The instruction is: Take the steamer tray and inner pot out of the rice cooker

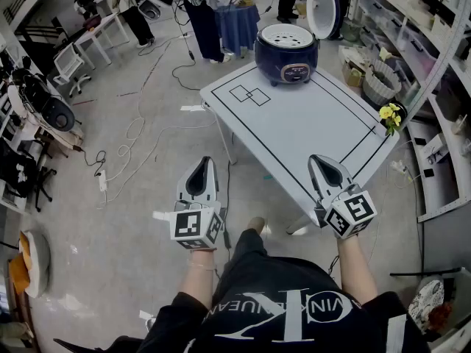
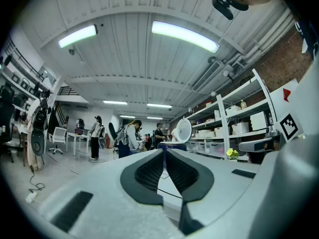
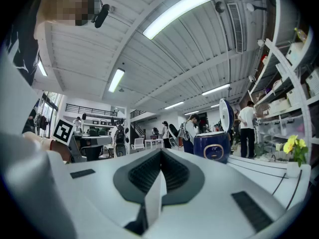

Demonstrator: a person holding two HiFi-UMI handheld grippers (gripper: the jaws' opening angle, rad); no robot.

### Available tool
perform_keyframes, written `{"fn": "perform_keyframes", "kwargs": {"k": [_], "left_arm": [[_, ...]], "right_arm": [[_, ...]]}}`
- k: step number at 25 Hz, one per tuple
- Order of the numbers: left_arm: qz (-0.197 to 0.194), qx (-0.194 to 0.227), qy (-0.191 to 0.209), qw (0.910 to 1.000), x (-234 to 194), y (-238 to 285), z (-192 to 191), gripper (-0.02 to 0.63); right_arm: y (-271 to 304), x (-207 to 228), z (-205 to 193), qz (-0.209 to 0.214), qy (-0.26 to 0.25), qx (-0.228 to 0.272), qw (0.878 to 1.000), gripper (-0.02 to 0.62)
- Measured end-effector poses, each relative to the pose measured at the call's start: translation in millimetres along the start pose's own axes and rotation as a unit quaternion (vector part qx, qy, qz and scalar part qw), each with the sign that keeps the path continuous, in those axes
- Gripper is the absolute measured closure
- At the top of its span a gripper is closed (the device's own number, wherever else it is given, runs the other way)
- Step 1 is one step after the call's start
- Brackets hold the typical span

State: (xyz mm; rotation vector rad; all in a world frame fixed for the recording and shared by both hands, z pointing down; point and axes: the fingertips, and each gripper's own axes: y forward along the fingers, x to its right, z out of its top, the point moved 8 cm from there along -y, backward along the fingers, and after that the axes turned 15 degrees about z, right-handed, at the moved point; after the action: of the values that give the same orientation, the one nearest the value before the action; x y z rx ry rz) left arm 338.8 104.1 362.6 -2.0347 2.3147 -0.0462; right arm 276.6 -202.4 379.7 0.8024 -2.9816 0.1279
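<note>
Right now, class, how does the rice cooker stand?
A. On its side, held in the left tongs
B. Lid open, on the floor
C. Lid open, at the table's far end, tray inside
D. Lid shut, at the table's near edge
C: the cooker sits at the far end of the table, its lid raised and the white tray showing in its top.
</note>
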Motion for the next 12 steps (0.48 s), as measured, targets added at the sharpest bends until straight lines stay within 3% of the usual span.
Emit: {"fn": "perform_keyframes", "kwargs": {"k": [12], "left_arm": [[0.013,-0.012,0.002,0.9998,-18,-1,-2,0.583]], "right_arm": [[13,-5,-7,0.012,0.008,-0.009,1.000,0.597]]}}
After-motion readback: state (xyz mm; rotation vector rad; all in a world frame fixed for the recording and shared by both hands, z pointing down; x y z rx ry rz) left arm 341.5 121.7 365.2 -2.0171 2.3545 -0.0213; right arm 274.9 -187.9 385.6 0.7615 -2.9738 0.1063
